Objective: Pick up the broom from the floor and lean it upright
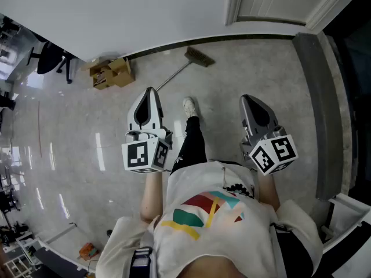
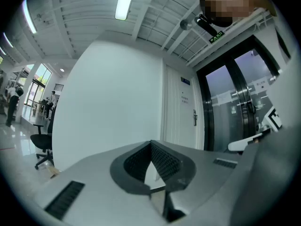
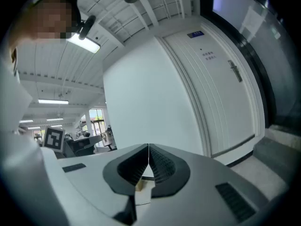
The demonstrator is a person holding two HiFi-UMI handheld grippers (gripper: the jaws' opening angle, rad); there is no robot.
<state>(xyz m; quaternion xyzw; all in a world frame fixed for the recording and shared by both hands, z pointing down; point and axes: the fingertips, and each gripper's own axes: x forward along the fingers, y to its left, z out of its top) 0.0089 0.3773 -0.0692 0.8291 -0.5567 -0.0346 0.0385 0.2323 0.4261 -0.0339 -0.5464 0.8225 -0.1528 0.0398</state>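
The broom [image 1: 184, 67] lies flat on the grey floor in the head view, its brown bristle head [image 1: 200, 57] near the white wall's skirting and its thin handle running back toward my left gripper. My left gripper [image 1: 150, 91] is held level above the handle's near end, jaws shut and empty. My right gripper [image 1: 250, 99] hangs to the right, apart from the broom, also shut with nothing in it. In the left gripper view my left gripper [image 2: 151, 144] faces the white wall; in the right gripper view my right gripper [image 3: 148, 146] faces the wall and a door.
Cardboard boxes [image 1: 110, 73] sit by the wall left of the broom. A black office chair [image 1: 53, 59] stands further left. A white door [image 1: 272, 2] is at the back right, a dark threshold strip [image 1: 322, 109] runs along the right. The person's leg and shoe [image 1: 189, 105] stand between the grippers.
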